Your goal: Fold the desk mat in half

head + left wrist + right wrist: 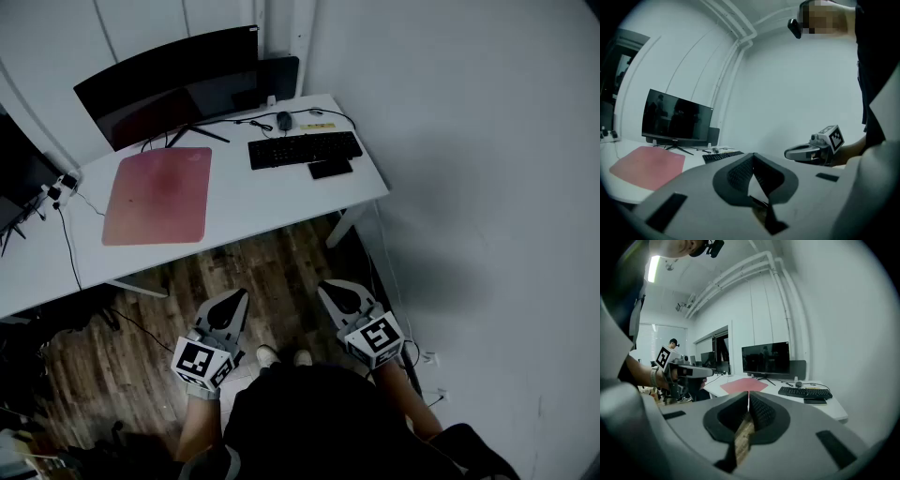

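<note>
A pink desk mat (157,195) lies flat on the left half of the white desk (272,202), in front of the monitor. It also shows as a flat pink sheet in the left gripper view (647,166) and in the right gripper view (744,385). My left gripper (231,302) and right gripper (334,292) hang side by side over the wooden floor, well short of the desk's front edge. Both are shut with nothing between their jaws. Each gripper appears in the other's view: the right one (787,153) and the left one (711,372).
A wide black monitor (169,84) stands at the desk's back. A black keyboard (304,148), a mouse (284,119) and a dark phone (330,169) lie on the right half. Cables hang off the desk's left end (66,225). A white wall (469,187) runs close on the right.
</note>
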